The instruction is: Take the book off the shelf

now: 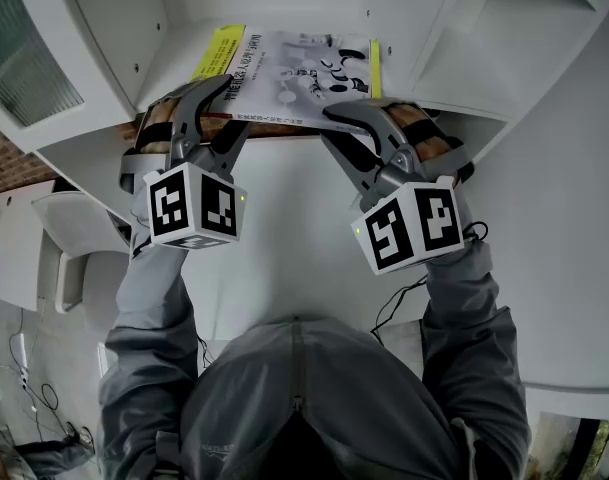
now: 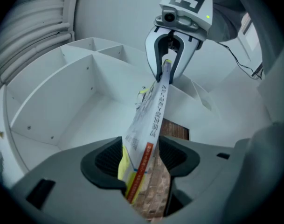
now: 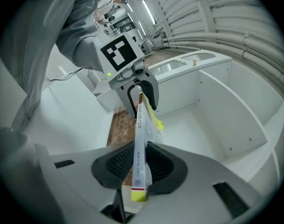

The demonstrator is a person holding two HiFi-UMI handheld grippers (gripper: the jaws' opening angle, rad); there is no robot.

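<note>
So the book [image 1: 294, 68] is flat in the mouth of the white shelf [image 1: 114, 28], and its near edge pokes out past the front lip. The left gripper [image 1: 216, 108] has its jaws clamped on the near left corner, and the right gripper [image 1: 349, 118] is pinching the near right corner the same way. There's open room between the book's side edges and both shelf walls.

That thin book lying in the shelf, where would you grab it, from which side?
By its near spine edge, from the open front: the book lies flat and thin. Left hand-held gripper and right hand-held gripper each clamp one end.
</note>
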